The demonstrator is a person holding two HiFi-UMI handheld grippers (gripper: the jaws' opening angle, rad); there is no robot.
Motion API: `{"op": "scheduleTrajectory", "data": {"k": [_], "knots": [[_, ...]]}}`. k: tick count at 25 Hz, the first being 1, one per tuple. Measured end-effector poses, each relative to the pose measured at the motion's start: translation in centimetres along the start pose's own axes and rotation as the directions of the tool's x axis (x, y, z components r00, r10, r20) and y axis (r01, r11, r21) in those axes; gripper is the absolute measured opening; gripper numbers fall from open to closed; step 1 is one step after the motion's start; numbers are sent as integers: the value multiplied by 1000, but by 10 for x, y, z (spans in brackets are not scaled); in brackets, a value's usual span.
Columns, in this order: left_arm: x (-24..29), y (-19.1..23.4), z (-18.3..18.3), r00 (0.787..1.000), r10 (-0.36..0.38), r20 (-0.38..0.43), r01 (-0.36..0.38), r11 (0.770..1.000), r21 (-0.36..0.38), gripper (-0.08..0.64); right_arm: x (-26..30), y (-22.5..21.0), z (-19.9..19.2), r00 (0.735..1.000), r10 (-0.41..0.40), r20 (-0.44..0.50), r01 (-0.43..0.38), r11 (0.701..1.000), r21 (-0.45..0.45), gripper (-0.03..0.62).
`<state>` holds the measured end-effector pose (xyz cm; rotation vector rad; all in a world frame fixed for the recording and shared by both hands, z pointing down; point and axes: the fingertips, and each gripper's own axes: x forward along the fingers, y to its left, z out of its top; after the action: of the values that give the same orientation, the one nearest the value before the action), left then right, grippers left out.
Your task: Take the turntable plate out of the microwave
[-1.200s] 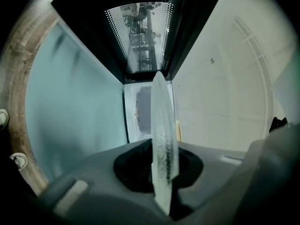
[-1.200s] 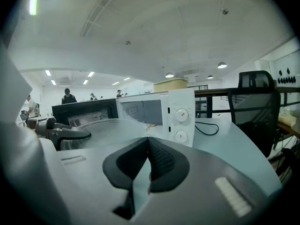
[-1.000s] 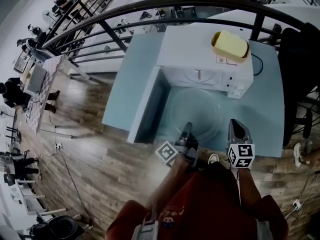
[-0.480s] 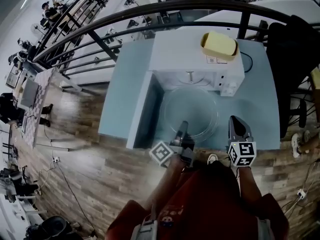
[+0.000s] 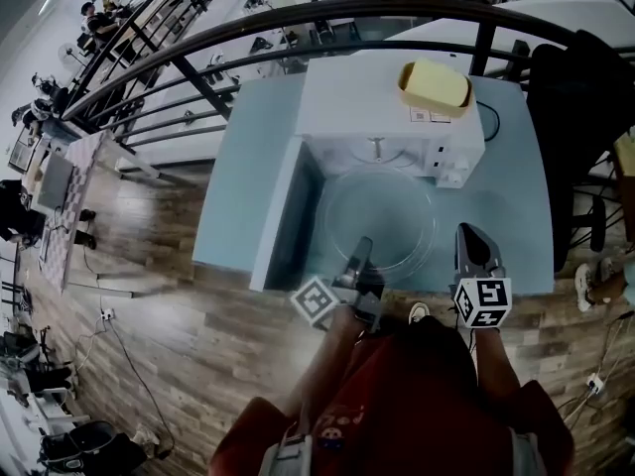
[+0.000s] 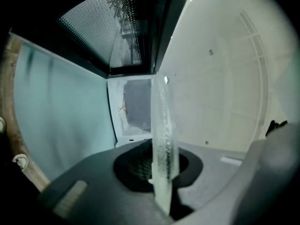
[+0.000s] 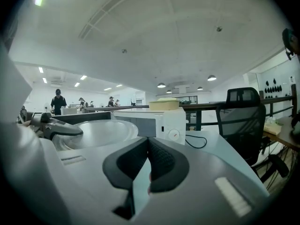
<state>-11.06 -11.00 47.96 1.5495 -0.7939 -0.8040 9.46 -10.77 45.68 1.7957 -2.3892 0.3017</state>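
Your left tool (image 5: 359, 251) is clamped on the clear round glass turntable plate (image 5: 382, 216), biting its rim at about 6 o'clock in the head view. In the left gripper view the glass runs edge-on between the pads, which press it from both sides. The plate sits outside the white microwave (image 5: 387, 107), over the pale blue counter (image 5: 238, 167) at the oven's 6 o'clock, with its far rim close to the open mouth. The microwave's open door (image 5: 283, 226) stands at the plate's 9 o'clock. Your right tool (image 5: 474, 241) is at the plate's 4 o'clock, just beside the rim; I cannot tell whether it touches. Its jaws are closed together with nothing between them. A yellow rectangular container (image 5: 434, 85) rests on top of the microwave toward its 1 o'clock corner.
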Motion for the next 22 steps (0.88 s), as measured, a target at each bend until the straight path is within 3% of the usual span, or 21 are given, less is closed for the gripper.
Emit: {"op": "scheduleTrajectory", "data": {"k": [22], "knots": [[5,-16,5,999,-46,13,46,999,-13,23,5,1,11,999,30,15,-29,999,-24,0]]}}
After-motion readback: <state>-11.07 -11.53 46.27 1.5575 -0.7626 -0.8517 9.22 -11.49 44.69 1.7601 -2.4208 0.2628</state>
